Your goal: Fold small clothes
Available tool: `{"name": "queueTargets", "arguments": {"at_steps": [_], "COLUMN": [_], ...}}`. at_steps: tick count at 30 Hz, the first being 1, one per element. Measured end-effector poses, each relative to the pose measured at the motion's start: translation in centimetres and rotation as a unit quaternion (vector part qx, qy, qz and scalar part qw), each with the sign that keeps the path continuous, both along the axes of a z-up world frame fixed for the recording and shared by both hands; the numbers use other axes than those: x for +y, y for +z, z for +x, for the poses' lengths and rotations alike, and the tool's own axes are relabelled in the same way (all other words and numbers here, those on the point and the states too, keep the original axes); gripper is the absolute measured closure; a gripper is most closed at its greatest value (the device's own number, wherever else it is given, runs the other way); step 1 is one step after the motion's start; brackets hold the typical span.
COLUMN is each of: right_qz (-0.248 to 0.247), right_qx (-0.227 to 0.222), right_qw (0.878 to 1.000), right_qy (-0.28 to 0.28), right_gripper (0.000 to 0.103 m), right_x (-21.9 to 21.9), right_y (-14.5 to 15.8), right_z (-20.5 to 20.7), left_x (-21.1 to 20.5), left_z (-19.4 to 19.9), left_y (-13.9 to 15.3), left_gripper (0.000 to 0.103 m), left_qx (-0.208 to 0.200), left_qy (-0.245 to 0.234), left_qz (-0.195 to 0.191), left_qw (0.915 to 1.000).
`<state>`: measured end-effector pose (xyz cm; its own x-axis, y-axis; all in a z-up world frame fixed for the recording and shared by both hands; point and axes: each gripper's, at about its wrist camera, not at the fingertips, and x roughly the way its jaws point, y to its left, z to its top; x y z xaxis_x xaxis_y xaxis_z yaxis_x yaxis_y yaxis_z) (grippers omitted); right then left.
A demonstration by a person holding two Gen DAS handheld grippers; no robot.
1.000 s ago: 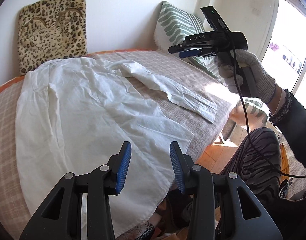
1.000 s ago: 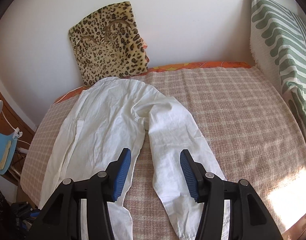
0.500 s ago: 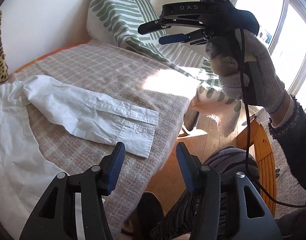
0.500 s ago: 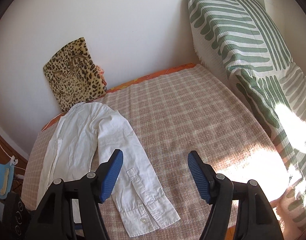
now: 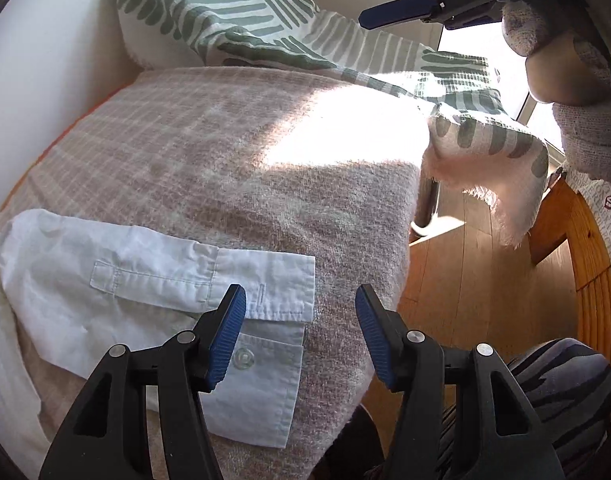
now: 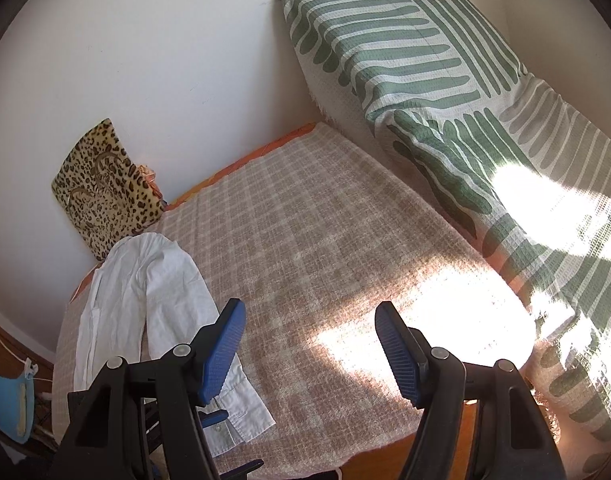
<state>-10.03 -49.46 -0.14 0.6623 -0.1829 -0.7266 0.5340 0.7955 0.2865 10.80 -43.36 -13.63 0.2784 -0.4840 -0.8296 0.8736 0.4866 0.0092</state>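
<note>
The left gripper (image 5: 299,334), blue-padded jaws wide and empty, has moved closer over the buttoned cuff of the white cotton shirt (image 5: 153,280) on the beige checked blanket (image 5: 265,168). The right gripper (image 6: 309,352) gapes equally, now higher. No writing is readable.

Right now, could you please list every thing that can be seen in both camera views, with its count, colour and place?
shirt: one, white, flat on the bed's left part, body toward the wall
sleeve cuff: one, white, unbuttoned, near the bed's front edge
bed cover: one, beige checked, over the whole bed
leopard cushion: one, tan with dark spots, leaning on the wall behind the shirt
striped throw: one, white with green stripes, along the bed's right side
wooden floor: brown, beside the bed
blue object: one, light blue, low at far left
left gripper: black with blue pads, open, just above the cuff
right gripper: black with blue pads, open, high above the bed
gloved hand: grey glove, holding the right gripper
</note>
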Motion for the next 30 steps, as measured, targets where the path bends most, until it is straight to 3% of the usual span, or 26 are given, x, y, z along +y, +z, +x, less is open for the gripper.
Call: {"name": "queueTargets", "arguments": {"at_steps": [3, 5, 7, 9, 13, 20, 30], "right_qz": [0.001, 0.000, 0.002, 0.004, 0.001, 0.007, 0.067], "right_qx": [0.000, 0.000, -0.001, -0.001, 0.003, 0.007, 0.005], "right_qw": [1.000, 1.000, 1.000, 1.000, 1.000, 0.999, 0.992], "right_qy": [0.002, 0.004, 0.006, 0.009, 0.018, 0.031, 0.106], "right_gripper": [0.033, 0.033, 0.033, 0.033, 0.033, 0.033, 0.034], "right_x": [-0.2, -0.2, -0.1, 0.1, 0.6, 0.9, 3.7], "right_y": [-0.1, -0.2, -0.4, -0.5, -0.6, -0.7, -2.2], "right_z": [0.2, 0.3, 0.6, 0.9, 1.5, 3.7, 13.0], "left_x": [0.8, 1.2, 1.7, 2.2, 4.5, 9.8, 18.2], "left_z": [0.9, 1.2, 1.8, 2.7, 3.2, 2.8, 1.2], "left_y": [-0.9, -0.8, -0.6, -0.4, 1.1, 3.8, 7.0], "left_gripper": [0.051, 0.067, 0.088, 0.098, 0.098, 0.098, 0.098], "left_qx": [0.018, 0.007, 0.025, 0.053, 0.080, 0.093, 0.075], "left_qy": [0.013, 0.021, 0.022, 0.032, 0.058, 0.098, 0.151], "left_qz": [-0.013, -0.018, -0.034, -0.057, -0.110, -0.188, -0.264], "left_qw": [0.9997, 0.9996, 0.9989, 0.9965, 0.9890, 0.9728, 0.9498]}}
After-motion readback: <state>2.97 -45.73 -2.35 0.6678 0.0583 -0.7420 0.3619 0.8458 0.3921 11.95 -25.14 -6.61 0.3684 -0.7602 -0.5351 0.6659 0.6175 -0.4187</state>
